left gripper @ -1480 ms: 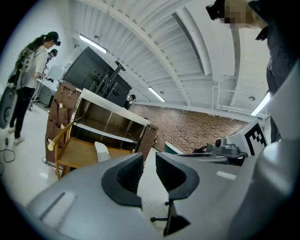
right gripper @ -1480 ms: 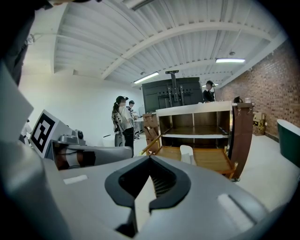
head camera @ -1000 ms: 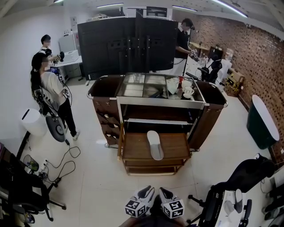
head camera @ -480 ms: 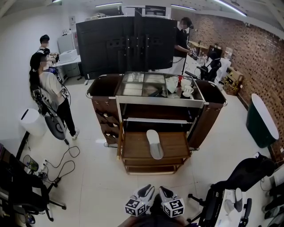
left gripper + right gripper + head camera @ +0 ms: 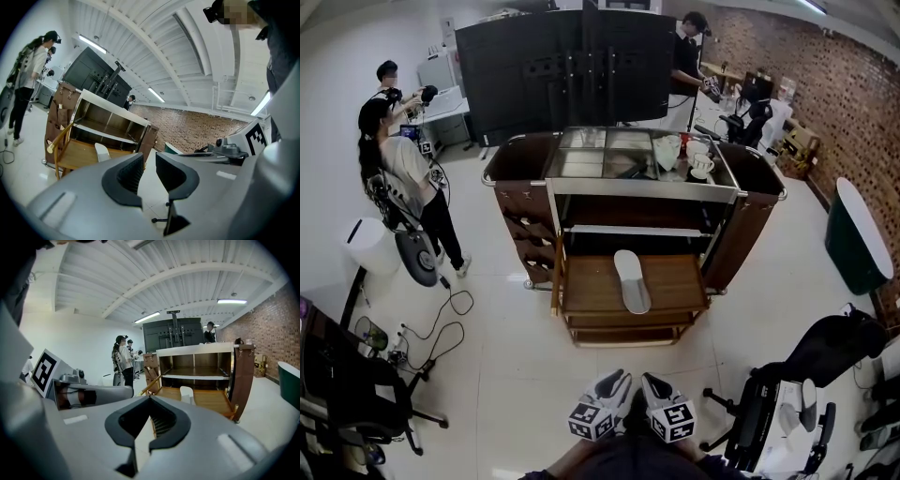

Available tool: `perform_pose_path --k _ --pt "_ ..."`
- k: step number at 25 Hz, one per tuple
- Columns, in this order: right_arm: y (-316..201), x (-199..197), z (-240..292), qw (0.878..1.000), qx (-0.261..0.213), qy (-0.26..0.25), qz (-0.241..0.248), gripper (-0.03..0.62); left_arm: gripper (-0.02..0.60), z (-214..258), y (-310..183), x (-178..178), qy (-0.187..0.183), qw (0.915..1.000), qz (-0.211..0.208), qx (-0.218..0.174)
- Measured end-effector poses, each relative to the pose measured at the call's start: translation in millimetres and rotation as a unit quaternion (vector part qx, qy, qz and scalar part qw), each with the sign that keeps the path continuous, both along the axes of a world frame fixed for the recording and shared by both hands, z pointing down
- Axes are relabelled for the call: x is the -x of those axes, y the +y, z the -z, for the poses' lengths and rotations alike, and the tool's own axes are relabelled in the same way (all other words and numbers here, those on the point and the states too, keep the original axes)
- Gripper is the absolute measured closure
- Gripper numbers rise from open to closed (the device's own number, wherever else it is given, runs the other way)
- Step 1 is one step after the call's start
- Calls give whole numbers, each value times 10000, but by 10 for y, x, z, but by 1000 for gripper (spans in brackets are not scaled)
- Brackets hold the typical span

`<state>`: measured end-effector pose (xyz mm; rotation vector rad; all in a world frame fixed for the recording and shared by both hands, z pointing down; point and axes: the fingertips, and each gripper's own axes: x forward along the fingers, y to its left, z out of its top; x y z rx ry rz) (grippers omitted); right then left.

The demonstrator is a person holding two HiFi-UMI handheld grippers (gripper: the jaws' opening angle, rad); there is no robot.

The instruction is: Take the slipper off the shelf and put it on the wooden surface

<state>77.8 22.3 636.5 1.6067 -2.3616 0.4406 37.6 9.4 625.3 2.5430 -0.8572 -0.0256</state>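
Note:
A white slipper (image 5: 631, 280) lies lengthwise on the low wooden surface (image 5: 677, 284) at the front of the cart, below the shelf (image 5: 628, 230). Both grippers hang close to my body at the bottom of the head view, far from the cart. My left gripper (image 5: 609, 386) shows a narrow gap between its jaws with nothing in it. My right gripper (image 5: 652, 386) is shut and empty. The left gripper view (image 5: 149, 159) shows the slipper (image 5: 101, 152) on the wood (image 5: 77, 152) in the distance. The right gripper view (image 5: 150, 401) also shows the slipper (image 5: 187, 393) there.
The cart's top (image 5: 609, 178) carries white cups (image 5: 695, 167). Two people (image 5: 403, 173) stand at the left and another (image 5: 686, 61) behind a big black screen (image 5: 567, 70). Office chairs (image 5: 352, 394) (image 5: 769, 422) flank me. Cables (image 5: 441, 323) lie on the floor at the left.
Only my head view has shifted slightly, so the cart sits a little lower in the picture. The slipper and both grippers have stayed where they were.

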Motion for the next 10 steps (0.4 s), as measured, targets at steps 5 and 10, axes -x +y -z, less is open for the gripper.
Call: perform_pose_path --k 5,10 --pt "4 -5 -13 10000 13 -10 -7 594 485 -8 16 -1 -9 10000 -16 9" --pt "-23 -51 -9 10000 -31 2 -76 594 485 -29 22 -13 -20 10000 -48 16"
